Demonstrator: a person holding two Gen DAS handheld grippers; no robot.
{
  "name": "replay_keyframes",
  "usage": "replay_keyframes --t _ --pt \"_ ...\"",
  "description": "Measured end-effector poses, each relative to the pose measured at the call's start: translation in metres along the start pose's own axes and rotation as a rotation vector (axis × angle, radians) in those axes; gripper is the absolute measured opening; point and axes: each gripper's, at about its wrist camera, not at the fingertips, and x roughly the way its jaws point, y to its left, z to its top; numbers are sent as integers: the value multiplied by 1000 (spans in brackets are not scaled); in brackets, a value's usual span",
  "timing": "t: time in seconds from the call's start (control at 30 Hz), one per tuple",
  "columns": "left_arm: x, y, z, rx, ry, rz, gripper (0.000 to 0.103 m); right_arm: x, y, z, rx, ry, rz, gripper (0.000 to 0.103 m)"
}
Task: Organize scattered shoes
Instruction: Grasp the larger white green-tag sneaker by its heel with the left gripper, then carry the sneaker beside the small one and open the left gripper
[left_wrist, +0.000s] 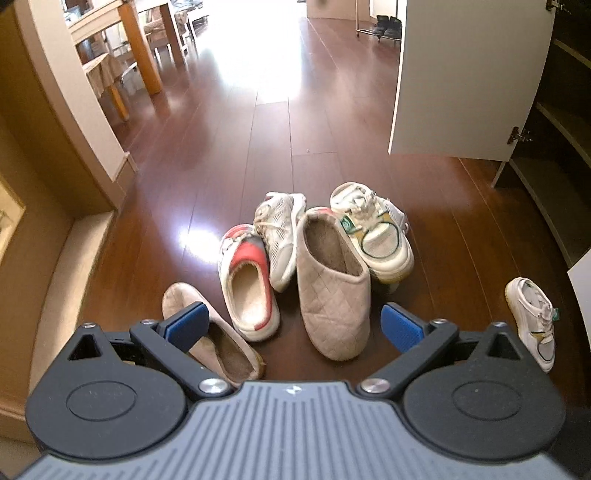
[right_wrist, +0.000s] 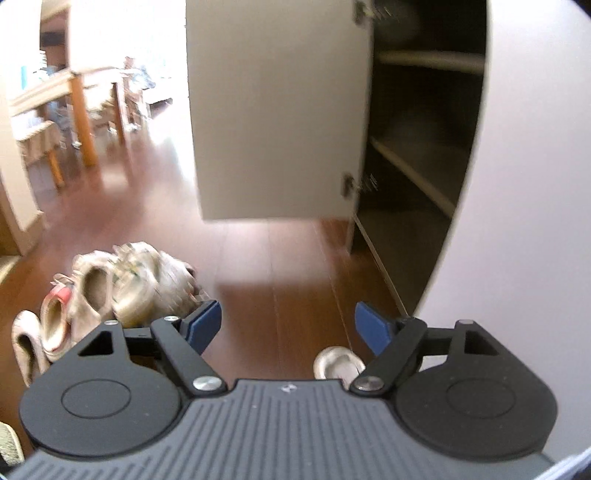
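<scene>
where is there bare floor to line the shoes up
Bare floor lies between the shoe pile and the open cabinet, below its door. More lies beyond the pile toward the table. It is crowded at the pile, where the shoes touch. One sneaker lies apart on the right.
</scene>
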Motion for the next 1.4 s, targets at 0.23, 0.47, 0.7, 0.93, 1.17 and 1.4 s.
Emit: replay_keyframes --t 0.23,0.47,0.7,0.93,1.17,1.4 --pt "29 10 34 23 31 -31 101 59 55 17 -27 66 164 77" --pt "138 22 75 44 139 -52 94 163 142 -11 -112 194 250 77" --pt "254 18 164 -122 266 -229 82 209 178 -28 -141 193 252 78" --pt "334 1 185 -179 433 -334 50 231 158 -45 -2 247 246 80" --pt "371 -21 178 -150 510 -401 37 244 159 -53 48 268 247 80" --pt "401 -8 160 -284 640 -380 0 254 173 -54 25 273 265 82"
